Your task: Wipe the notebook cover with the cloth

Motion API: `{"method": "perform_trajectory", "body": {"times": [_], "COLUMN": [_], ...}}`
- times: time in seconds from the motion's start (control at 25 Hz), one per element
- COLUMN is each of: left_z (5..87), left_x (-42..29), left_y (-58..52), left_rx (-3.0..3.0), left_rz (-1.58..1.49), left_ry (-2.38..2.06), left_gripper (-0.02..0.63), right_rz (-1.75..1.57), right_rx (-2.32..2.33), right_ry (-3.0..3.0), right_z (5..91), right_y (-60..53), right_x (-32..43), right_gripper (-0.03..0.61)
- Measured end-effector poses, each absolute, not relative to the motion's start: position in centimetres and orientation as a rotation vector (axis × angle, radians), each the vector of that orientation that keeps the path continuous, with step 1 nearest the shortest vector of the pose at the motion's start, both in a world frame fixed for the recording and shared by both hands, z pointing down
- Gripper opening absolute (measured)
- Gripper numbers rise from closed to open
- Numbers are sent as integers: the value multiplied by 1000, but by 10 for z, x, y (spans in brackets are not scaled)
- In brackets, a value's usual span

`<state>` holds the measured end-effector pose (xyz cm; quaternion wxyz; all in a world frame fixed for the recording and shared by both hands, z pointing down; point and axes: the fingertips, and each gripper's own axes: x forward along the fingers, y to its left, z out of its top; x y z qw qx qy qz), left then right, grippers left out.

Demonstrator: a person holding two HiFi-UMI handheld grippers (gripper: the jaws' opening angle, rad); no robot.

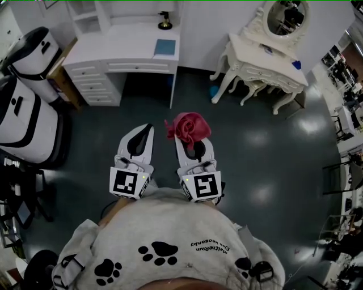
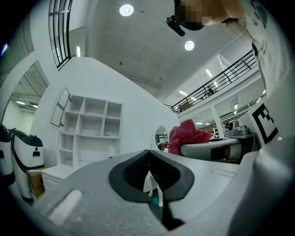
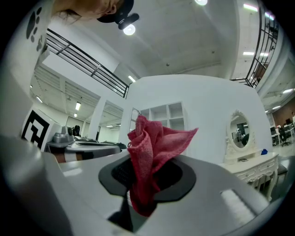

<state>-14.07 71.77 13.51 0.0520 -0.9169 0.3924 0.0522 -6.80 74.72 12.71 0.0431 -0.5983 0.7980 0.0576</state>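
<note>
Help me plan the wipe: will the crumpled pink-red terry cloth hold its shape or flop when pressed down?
Probably floppy: the crumpled pink-red terry cloth bunches in soft folds in the right gripper. Likely light, since a pinch holds it up.

Bright ceiling lamps (image 2: 126, 9) glare (fisheye edges bend), floor (image 1: 255, 141) dim.

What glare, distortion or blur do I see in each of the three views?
Head view: strong fisheye curving of the room, with pale glare spots on the dark floor. Left gripper view: black round vignette, ceiling lamp blown out, mosaic patch near the top. Right gripper view: same vignette; the red cloth is sharp.
</note>
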Motion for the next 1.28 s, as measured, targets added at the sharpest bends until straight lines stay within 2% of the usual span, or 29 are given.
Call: {"method": "perform_trajectory", "body": {"times": [0.4, 1.28], "left_z": [148, 154], "left_x": [-142, -130], "left_y": [664, 407], "left_rx": [-2810, -2882], "left_rz": [175, 131], "left_ry": [1199, 1024], "left_gripper": [-12, -12], "right_rz": [165, 116], "right_rx": [-1866, -1974], "right_ry": [2468, 2402], "right_z": [151, 160], "right_y": [695, 437], "right_x": [-63, -62], "right_gripper": [98, 98]}}
